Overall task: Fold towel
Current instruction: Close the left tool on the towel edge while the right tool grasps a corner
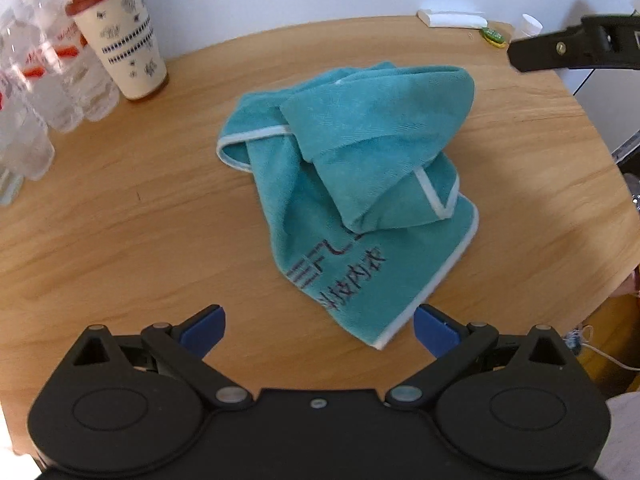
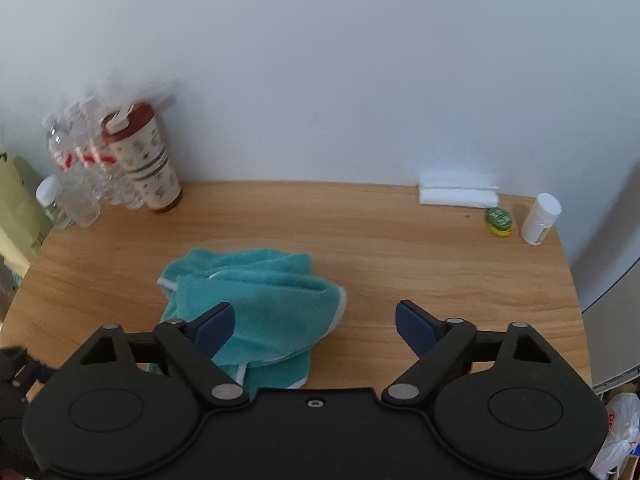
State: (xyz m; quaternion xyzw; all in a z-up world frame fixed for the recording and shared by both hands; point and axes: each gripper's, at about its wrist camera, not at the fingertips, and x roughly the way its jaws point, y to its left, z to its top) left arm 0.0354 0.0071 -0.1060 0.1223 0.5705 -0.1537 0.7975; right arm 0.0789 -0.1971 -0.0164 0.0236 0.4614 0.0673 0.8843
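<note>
Left tongs [image 1: 319, 330] gape wide over the near edge of the table [image 1: 120, 240], holding nothing, and the towel [image 1: 352, 184] lies straight ahead of them, crumpled in a heap toward the middle of the table. Its long axis runs from a white-piped corner just short of my blue pads out toward the far edge, so I judge this arm the nearer one for a first grab. Right tongs [image 2: 314, 326] are just as wide and just as empty, with the towel ahead and left of their centre, passing under the left pad. My left view shows the dark lettering on the near flap; my right view hides it, yet shows the towel's right side bunched and rounded.
</note>
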